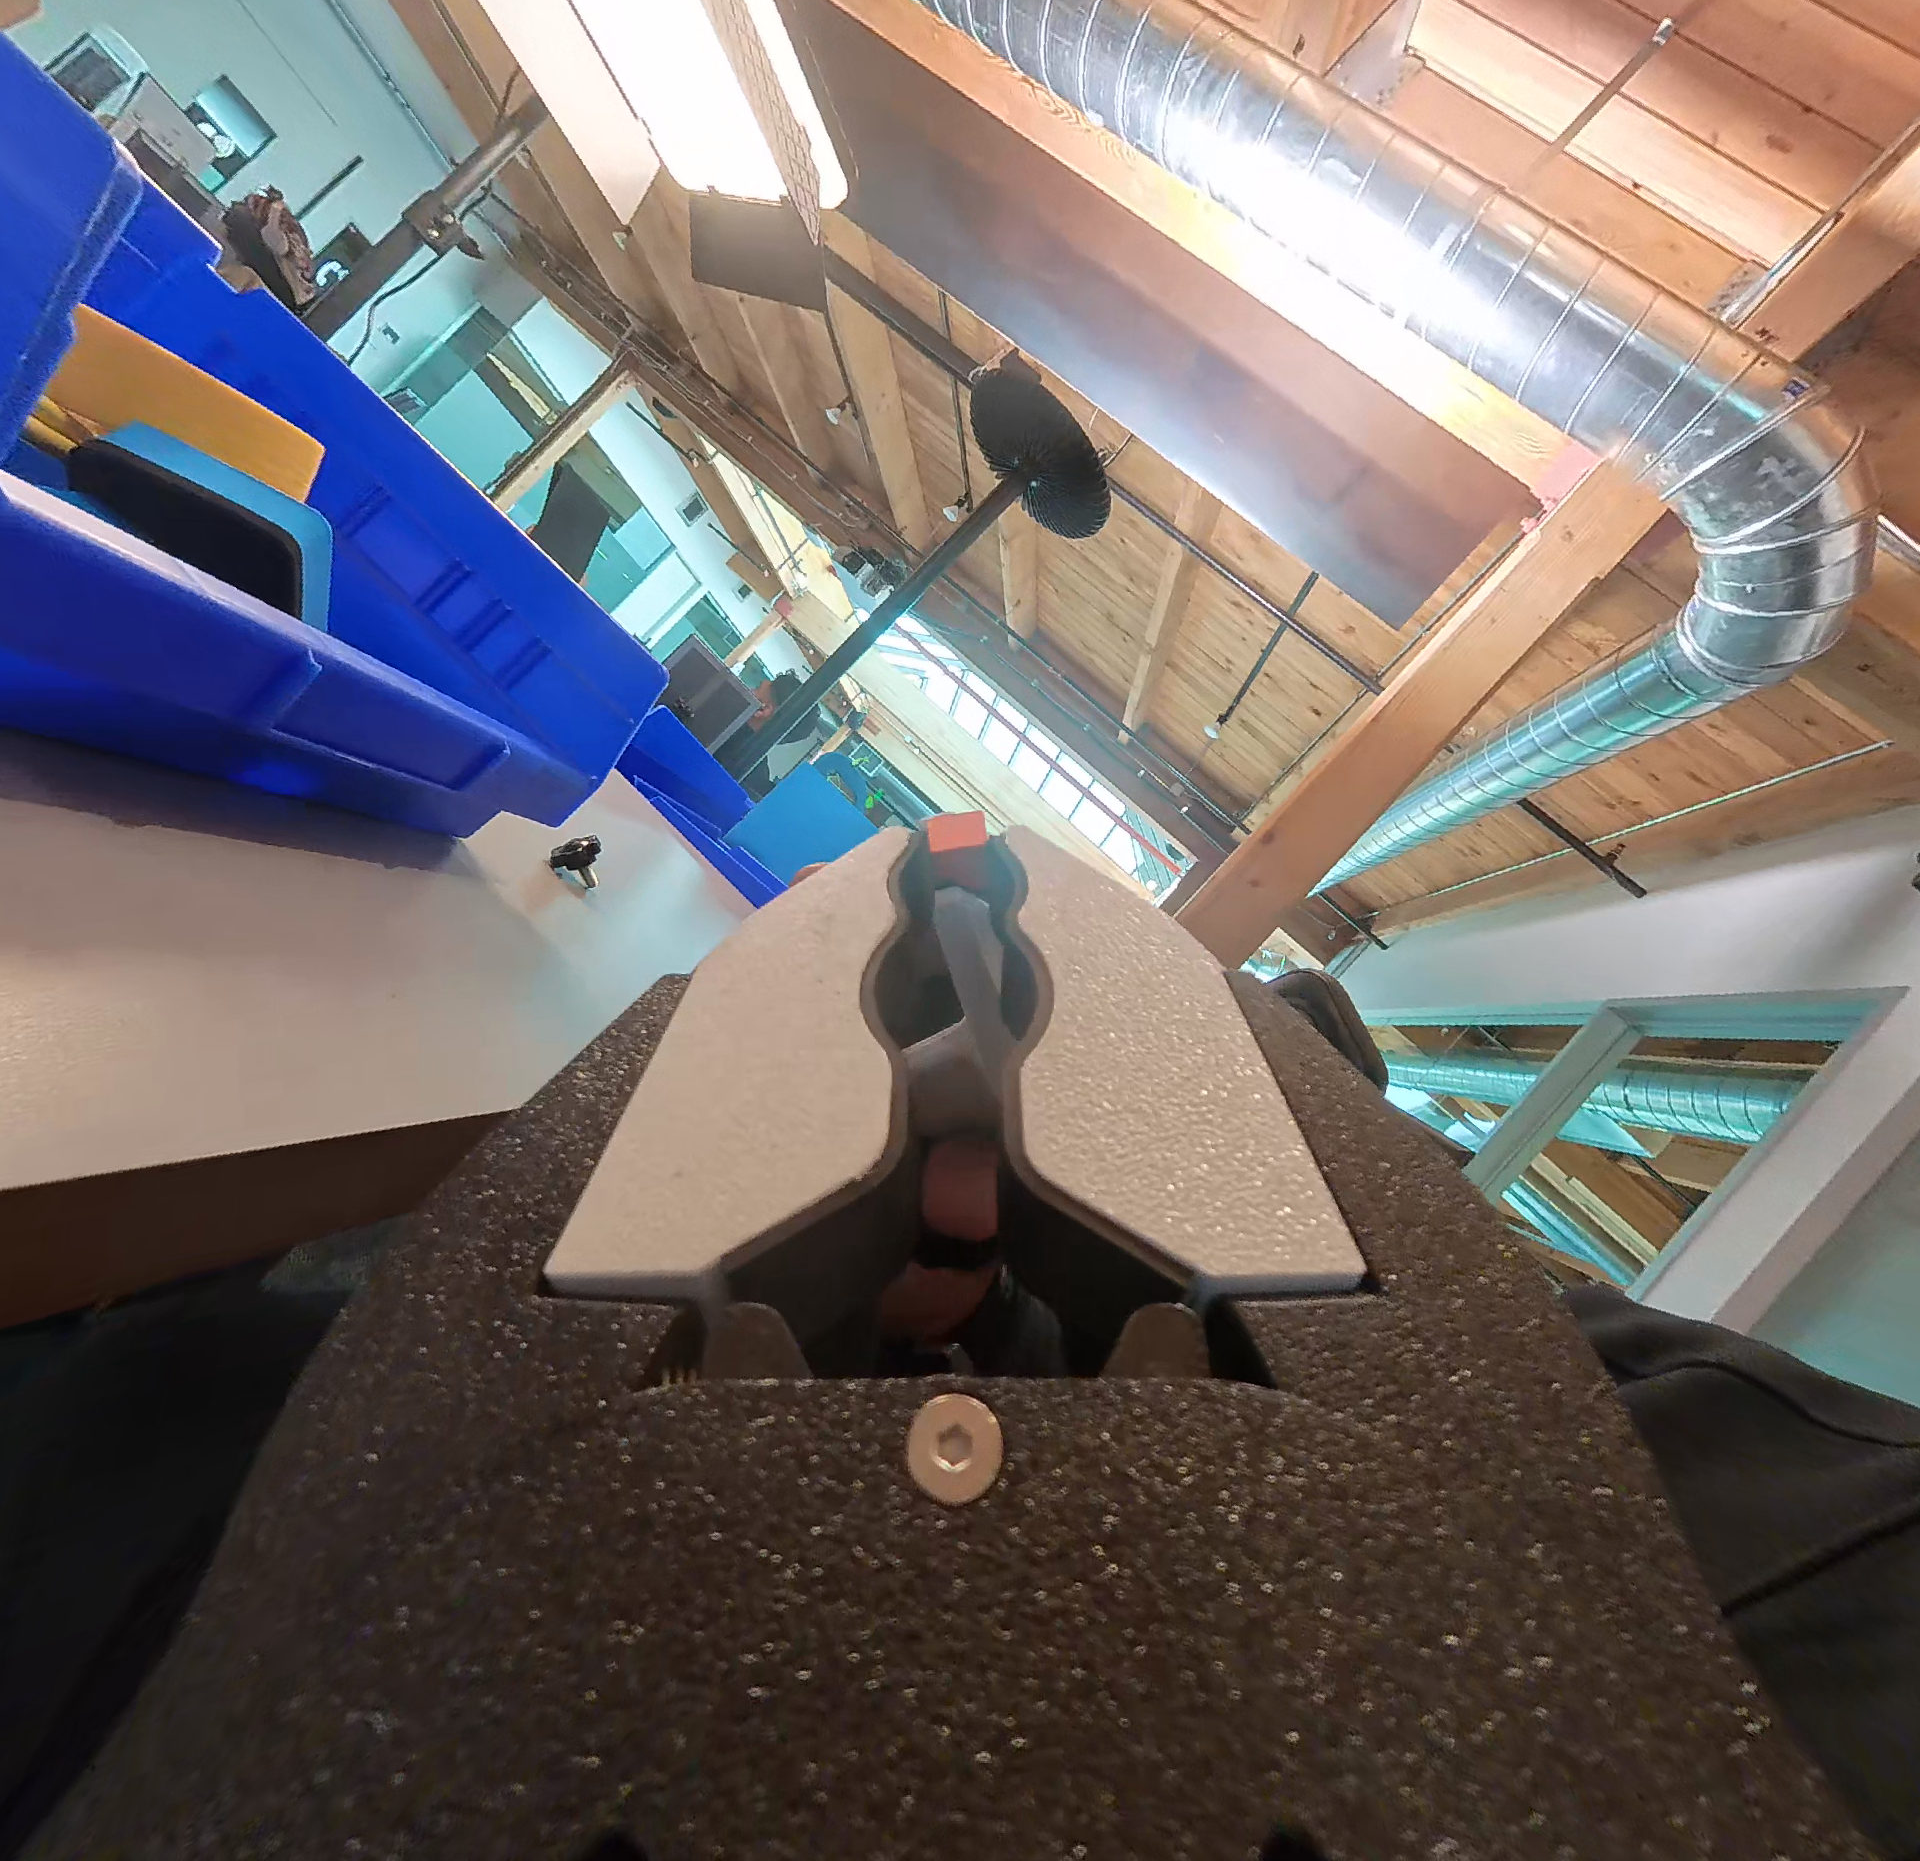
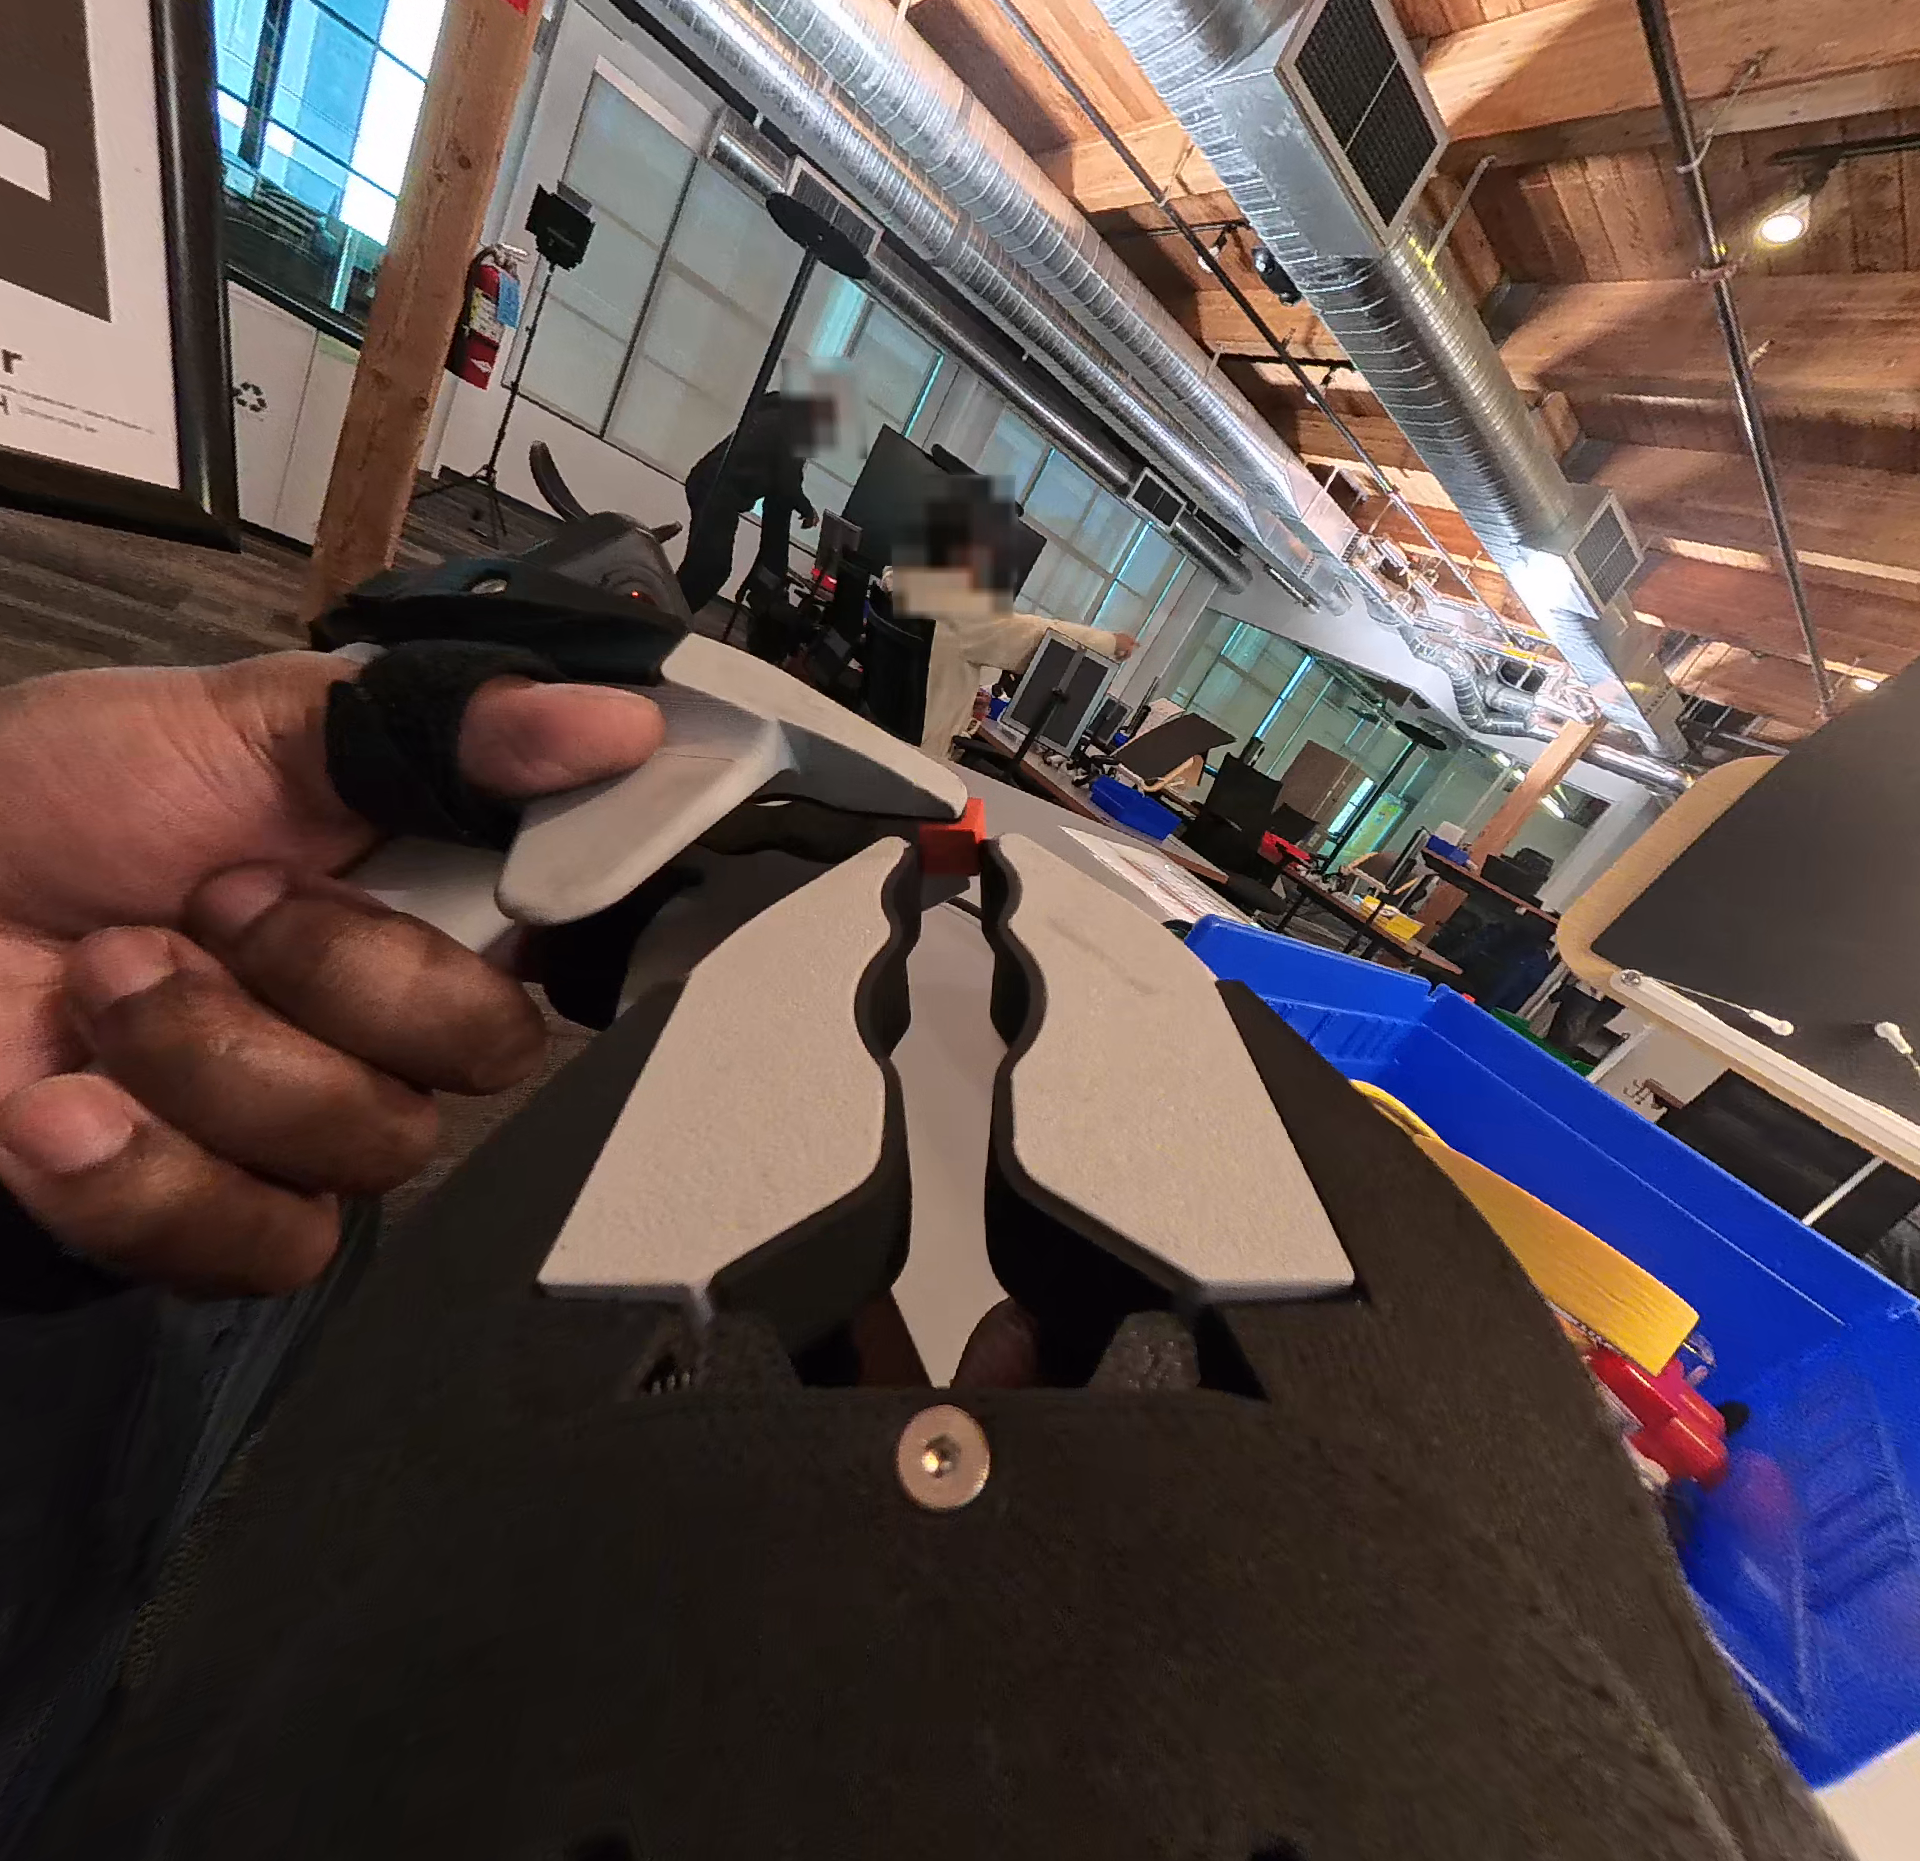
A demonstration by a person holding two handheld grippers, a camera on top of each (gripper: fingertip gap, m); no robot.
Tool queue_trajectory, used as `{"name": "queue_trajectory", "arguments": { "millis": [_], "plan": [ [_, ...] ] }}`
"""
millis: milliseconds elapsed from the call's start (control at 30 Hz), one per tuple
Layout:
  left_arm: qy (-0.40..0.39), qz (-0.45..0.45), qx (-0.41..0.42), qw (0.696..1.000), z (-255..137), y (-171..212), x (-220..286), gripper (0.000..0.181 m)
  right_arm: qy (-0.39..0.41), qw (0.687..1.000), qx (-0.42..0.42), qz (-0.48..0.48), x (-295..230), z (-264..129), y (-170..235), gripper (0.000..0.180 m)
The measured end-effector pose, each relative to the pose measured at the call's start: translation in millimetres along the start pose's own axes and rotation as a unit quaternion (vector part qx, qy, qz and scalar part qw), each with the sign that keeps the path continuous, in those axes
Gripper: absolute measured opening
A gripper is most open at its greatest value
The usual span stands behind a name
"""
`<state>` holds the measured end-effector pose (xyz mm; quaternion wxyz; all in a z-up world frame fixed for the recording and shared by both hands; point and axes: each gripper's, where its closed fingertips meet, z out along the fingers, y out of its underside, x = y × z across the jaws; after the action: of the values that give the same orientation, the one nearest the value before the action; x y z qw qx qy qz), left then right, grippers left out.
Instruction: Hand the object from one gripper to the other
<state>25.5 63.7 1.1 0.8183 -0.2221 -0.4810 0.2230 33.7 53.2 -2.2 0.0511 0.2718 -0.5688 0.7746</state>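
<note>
A small red block (image 1: 957,835) sits between the tips of my left gripper (image 1: 956,843), whose grey fingers are closed on it. Through the gap behind the block I see a grey finger of the other gripper (image 1: 977,1011). In the right wrist view the same red block (image 2: 951,850) is pinched between the tips of my right gripper (image 2: 948,855). The left gripper (image 2: 961,803), held by a hand (image 2: 208,928), comes in from the left and meets the block at its top. Both grippers hold the block above the white table (image 1: 260,980).
Blue bins (image 1: 416,606) stand along the table on the left; one blue bin (image 2: 1662,1188) on the right holds yellow and red toys. A small black knob (image 1: 575,861) lies on the table. Two people (image 2: 966,648) are at desks far behind. The tips of both grippers are at nearly the same place.
</note>
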Motion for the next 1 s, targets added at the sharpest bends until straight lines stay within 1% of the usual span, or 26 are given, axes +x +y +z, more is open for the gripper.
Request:
{"name": "queue_trajectory", "arguments": {
  "millis": [200, 367, 533, 667, 733, 800, 867, 1000],
  "plan": [
    [0.010, -0.004, -0.019, 1.000, 9.9, 5.6, -1.5, 0.011, 0.022, 1.000, -0.013, 0.002, 8.8, -8.1, 3.8, 0.010],
    [0.021, 0.019, -0.049, 0.998, 24.3, 14.2, -0.5, 0.011, 0.035, 0.999, -0.023, 0.031, 19.6, -20.6, 4.8, 0.010],
    [0.026, 0.079, -0.084, 0.993, 38.3, 20.5, 1.4, 0.015, 0.048, 0.994, -0.025, 0.093, 33.8, -36.4, 3.9, 0.010],
    [0.045, 0.118, -0.094, 0.988, 47.3, 18.3, 4.5, 0.019, 0.058, 0.985, -0.020, 0.164, 47.7, -51.6, 3.6, 0.010],
    [0.056, 0.153, -0.099, 0.982, 50.5, 16.5, 5.7, 0.021, 0.049, 0.975, -0.016, 0.218, 51.8, -58.9, 4.4, 0.010],
    [0.060, 0.221, -0.108, 0.968, 52.8, 15.7, 5.1, 0.023, 0.028, 0.957, -0.010, 0.288, 53.2, -65.3, 4.8, 0.010],
    [0.066, 0.298, -0.123, 0.944, 55.2, 19.2, 4.4, 0.027, 0.015, 0.939, -0.005, 0.342, 54.9, -71.9, 4.9, 0.010],
    [0.084, 0.449, -0.152, 0.877, 60.5, 35.3, 1.5, 0.034, -0.026, 0.897, -0.003, 0.442, 49.6, -80.7, 3.3, 0.010]
  ]
}}
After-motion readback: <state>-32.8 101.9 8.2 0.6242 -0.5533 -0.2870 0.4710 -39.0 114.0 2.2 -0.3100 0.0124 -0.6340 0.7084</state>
